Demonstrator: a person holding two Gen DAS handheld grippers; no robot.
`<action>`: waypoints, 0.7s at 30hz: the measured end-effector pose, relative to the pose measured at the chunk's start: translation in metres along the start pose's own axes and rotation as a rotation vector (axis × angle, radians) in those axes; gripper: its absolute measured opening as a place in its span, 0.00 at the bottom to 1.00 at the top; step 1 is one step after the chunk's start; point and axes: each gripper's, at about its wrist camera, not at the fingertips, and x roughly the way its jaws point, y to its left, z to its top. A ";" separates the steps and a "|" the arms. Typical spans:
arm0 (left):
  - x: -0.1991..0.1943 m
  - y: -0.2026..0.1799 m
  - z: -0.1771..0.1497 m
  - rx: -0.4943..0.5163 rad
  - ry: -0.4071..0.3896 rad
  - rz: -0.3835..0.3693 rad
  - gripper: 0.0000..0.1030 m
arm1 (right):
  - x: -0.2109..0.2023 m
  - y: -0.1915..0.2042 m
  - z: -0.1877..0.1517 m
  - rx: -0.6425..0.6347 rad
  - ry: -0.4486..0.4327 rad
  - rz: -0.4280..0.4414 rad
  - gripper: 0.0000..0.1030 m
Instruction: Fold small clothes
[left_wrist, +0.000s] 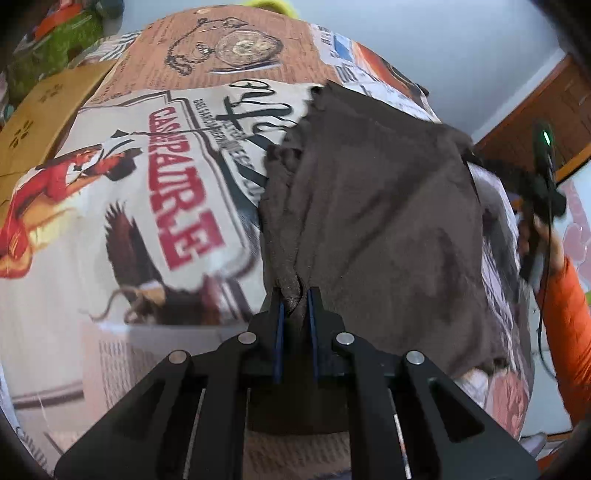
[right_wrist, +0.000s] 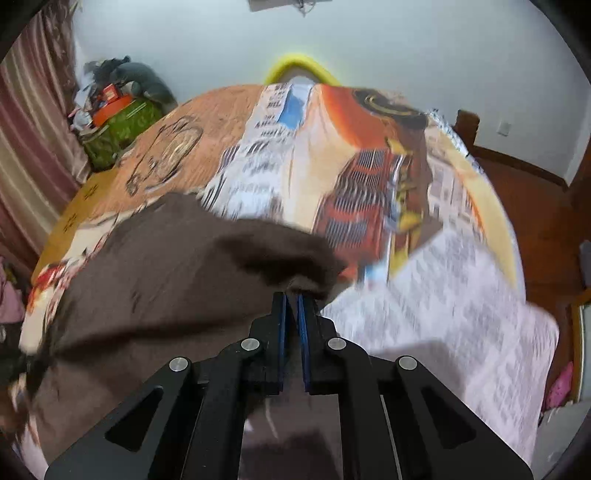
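Bed (left_wrist: 122, 206) with newspaper-print cover fills both views. Brown garment (left_wrist: 369, 221) lies spread on the cover, toward the bed's near edge. Left gripper (left_wrist: 296, 299) at the garment's near-left corner, jaws pinched on a bunched fold of it. Right gripper (right_wrist: 291, 295) at the garment's right corner, jaws narrow, clamped on the cloth there. Orange sleeve (left_wrist: 569, 317) right of the garment.

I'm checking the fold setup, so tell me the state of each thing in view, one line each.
Left gripper: shut on a bunched edge of the brown cloth.
Right gripper: shut on another edge of the cloth.
Brown cloth: spread on the printed bedspread, rumpled, pinched at two places.
Printed bedspread: laid out under the cloth.
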 end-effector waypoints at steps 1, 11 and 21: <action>-0.001 -0.005 -0.003 0.002 0.010 -0.011 0.11 | 0.000 0.000 0.005 0.011 -0.007 -0.014 0.06; -0.011 -0.035 -0.027 0.032 0.036 -0.041 0.11 | -0.054 0.031 -0.038 -0.069 0.015 0.056 0.43; -0.026 -0.048 -0.048 0.047 0.014 0.001 0.11 | -0.101 0.054 -0.127 -0.067 0.129 0.146 0.46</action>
